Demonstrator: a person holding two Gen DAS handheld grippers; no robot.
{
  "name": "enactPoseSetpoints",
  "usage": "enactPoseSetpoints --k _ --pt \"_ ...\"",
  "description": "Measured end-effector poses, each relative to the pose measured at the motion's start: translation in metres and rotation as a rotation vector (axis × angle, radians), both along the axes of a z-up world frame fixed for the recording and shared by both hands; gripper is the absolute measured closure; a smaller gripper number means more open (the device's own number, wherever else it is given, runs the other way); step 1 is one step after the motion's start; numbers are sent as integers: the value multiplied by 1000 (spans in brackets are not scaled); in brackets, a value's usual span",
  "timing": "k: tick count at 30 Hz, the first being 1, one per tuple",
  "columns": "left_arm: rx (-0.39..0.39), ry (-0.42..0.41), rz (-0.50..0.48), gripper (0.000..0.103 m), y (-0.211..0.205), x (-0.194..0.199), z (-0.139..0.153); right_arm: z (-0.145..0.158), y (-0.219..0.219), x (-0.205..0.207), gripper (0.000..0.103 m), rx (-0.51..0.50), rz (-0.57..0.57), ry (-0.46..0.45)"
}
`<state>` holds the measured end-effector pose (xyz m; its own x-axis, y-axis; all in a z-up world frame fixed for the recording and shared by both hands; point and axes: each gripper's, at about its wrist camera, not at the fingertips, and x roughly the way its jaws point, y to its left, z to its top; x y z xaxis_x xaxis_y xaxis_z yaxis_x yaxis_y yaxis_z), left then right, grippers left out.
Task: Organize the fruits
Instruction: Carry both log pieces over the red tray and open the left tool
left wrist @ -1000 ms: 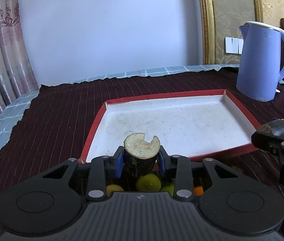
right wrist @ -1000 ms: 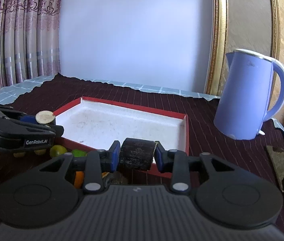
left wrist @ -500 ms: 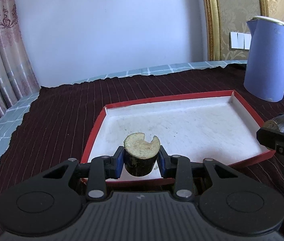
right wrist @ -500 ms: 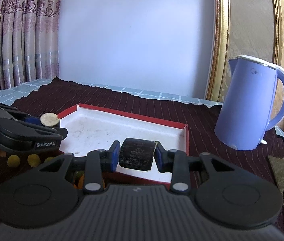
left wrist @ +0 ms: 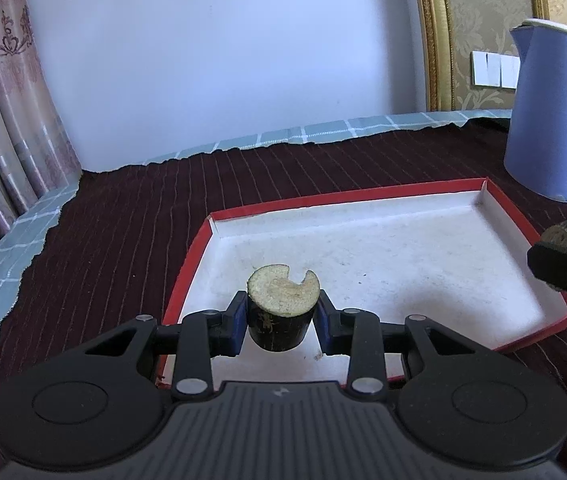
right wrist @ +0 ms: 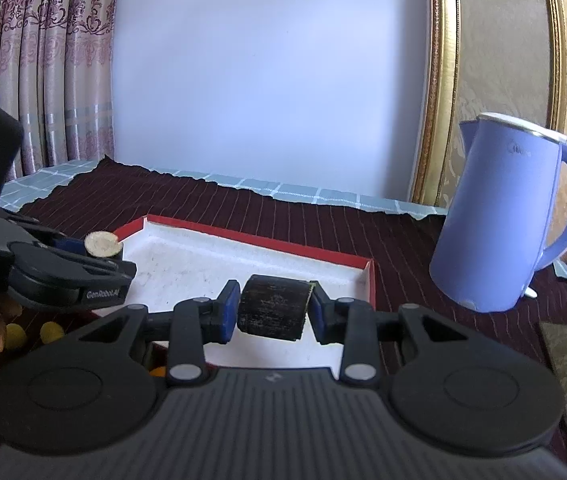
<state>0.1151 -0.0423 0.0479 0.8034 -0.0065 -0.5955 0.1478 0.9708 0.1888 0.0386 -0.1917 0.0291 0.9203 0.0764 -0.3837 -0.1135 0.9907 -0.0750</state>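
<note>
- Pinching a short dark-skinned stub [left wrist: 279,322] upright between its blue pads, the left gripper [left wrist: 281,322] hangs over the near-left corner of the red-rimmed tray [left wrist: 363,199]; the stub's pale cut top has a small notch, and what kind of produce it is cannot be told.
- The right gripper [right wrist: 273,314] has its jaws pressed on a second dark stub [right wrist: 272,307], this one lying on its side, over the tray's near edge.
- Seen from the right wrist, the left gripper carries white lettering reading "GenRobot.AI"; a larger marking on its body is cut off at the frame's left edge, with only an "S" legible.
- Small yellow fruits [right wrist: 52,330] lie on the dark striped cloth [left wrist: 123,232] at the near-left of the counter, partly hidden behind the grippers; an orange one [right wrist: 158,371] barely peeks out, so their count is unclear.
- The tray's white floor is scuffed and speckled.
- Toward the far-right corner stands a lilac kettle [right wrist: 503,216] with a faint brand mark below its rim, too blurred to read; the left wrist view crops its handle.
- A checked cloth [left wrist: 323,134] shows beyond the far edge of the dark one.
</note>
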Motion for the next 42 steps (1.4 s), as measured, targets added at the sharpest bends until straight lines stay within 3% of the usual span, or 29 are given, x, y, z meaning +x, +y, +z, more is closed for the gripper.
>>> enactPoseSetpoints --k 20,42 --pt "48 29 13 70 -13 32 -4 9 -7 35 70 -3 -16 -1" --pt "77 106 42 70 -24 90 -19 -12 -23 105 70 18 -85 101"
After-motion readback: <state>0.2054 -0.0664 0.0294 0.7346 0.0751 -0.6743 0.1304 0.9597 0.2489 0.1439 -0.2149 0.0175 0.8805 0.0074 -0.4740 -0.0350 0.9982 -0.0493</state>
